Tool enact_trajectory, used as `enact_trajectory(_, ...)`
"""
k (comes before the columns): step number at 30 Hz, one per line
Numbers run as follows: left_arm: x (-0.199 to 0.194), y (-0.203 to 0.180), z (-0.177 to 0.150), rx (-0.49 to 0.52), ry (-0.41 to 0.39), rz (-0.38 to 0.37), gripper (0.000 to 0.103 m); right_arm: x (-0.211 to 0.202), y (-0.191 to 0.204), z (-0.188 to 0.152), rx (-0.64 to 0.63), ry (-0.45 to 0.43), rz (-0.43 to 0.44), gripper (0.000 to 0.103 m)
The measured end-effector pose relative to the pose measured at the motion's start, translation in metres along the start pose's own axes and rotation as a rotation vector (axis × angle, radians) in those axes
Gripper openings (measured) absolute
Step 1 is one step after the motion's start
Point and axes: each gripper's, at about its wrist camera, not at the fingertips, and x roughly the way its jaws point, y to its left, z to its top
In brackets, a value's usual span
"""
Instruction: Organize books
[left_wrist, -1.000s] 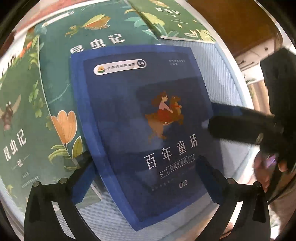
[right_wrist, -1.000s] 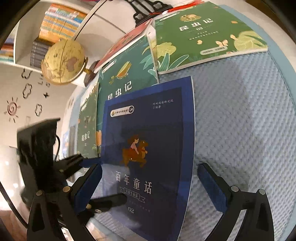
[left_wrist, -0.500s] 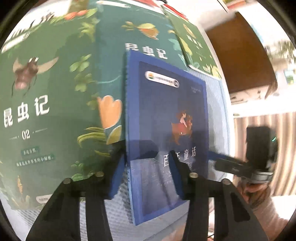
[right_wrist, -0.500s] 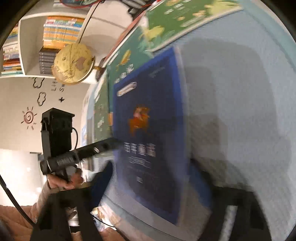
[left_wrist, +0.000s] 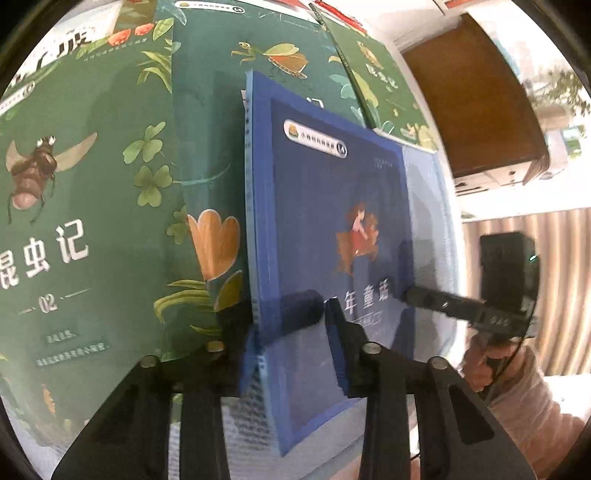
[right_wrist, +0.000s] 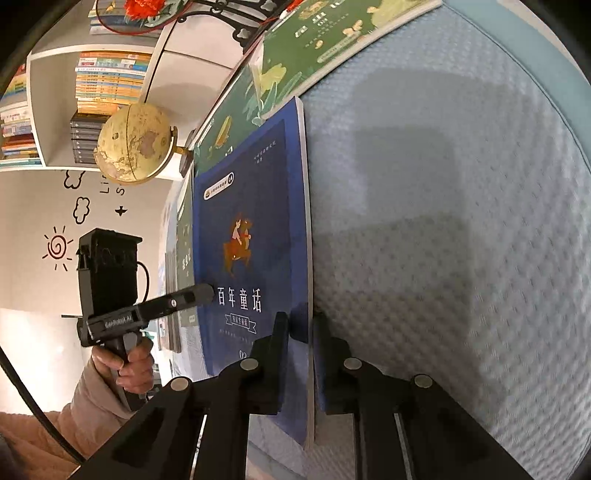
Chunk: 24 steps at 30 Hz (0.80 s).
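In the left wrist view, the left gripper (left_wrist: 291, 325) is closing on the spine side of the blue book (left_wrist: 332, 221), 1 finger under the cover and 1 on top, so the book sits between the pads and looks pinched near its lower corner. The book lies over the green insect books (left_wrist: 92, 192) on its left and the pale blue quilted surface (left_wrist: 428, 206) on its right. The right gripper (left_wrist: 410, 293) reaches in from the right, touching the book's far edge, a hand (left_wrist: 484, 362) behind it. In the right wrist view, the right gripper (right_wrist: 301, 325) is closing on the book's open page edge, the blue book (right_wrist: 251, 229) thin between its pads and seemingly clamped. The left gripper (right_wrist: 207, 293) meets the opposite side; a globe (right_wrist: 135, 144) and shelves (right_wrist: 44, 122) stand beyond. The step in hand appears to be securing a 2-sided grip on this 1 book. Next, both hands would need to lift together, level, so the covers do not splay.
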Motion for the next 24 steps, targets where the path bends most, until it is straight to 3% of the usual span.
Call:
enact_trajectory(2, 0.0, 0.004, 0.002, -0.036, 0.009, -0.003, 0.026, 0.001, 0.004, 0.002, -0.02, -0.004, -0.022, 0.014)
enact_trajectory(3, 0.001, 0.003, 0.003, -0.046, 0.014, -0.004, 0.026, 0.001, 0.007, 0.002, -0.032, -0.004, -0.034, 0.02)
enact_trajectory(6, 0.003, -0.002, 0.005, -0.019, 0.025, 0.034, 0.026, 0.003, 0.016, 0.003, -0.06, -0.004, 0.017, 0.058)
enact_trajectory(8, 0.003, -0.006, 0.004, -0.002, 0.026, 0.062, 0.027, 0.008, 0.031, 0.004, -0.107, -0.007, -0.035, 0.061)
enact_trajectory(9, 0.004, -0.008, 0.004, -0.004, 0.024, 0.068, 0.027, 0.01, 0.038, 0.003, -0.137, -0.013, -0.082, 0.057)
enact_trajectory(11, 0.006, -0.009, 0.005, -0.012, 0.02, 0.066, 0.028, 0.009, 0.037, 0.003, -0.146, -0.022, -0.157, 0.023)
enact_trajectory(12, 0.006, -0.009, 0.004, -0.015, 0.017, 0.066, 0.028, 0.006, 0.031, 0.004, -0.131, -0.026, -0.182, 0.018)
enact_trajectory(14, 0.006, -0.012, 0.004, -0.001, 0.016, 0.084, 0.028, 0.002, 0.015, 0.004, -0.057, -0.03, -0.101, 0.017)
enact_trajectory(17, 0.006, -0.022, 0.004, 0.022, -0.001, 0.145, 0.026, 0.0, 0.026, -0.001, -0.106, -0.031, -0.121, 0.013)
enact_trajectory(19, 0.0, -0.026, 0.001, 0.032, -0.01, 0.166, 0.025, -0.005, 0.032, -0.004, -0.109, -0.045, -0.084, 0.008)
enact_trajectory(24, -0.015, -0.04, -0.007, 0.106, -0.036, 0.271, 0.024, -0.007, 0.061, -0.016, -0.178, -0.046, -0.105, 0.007)
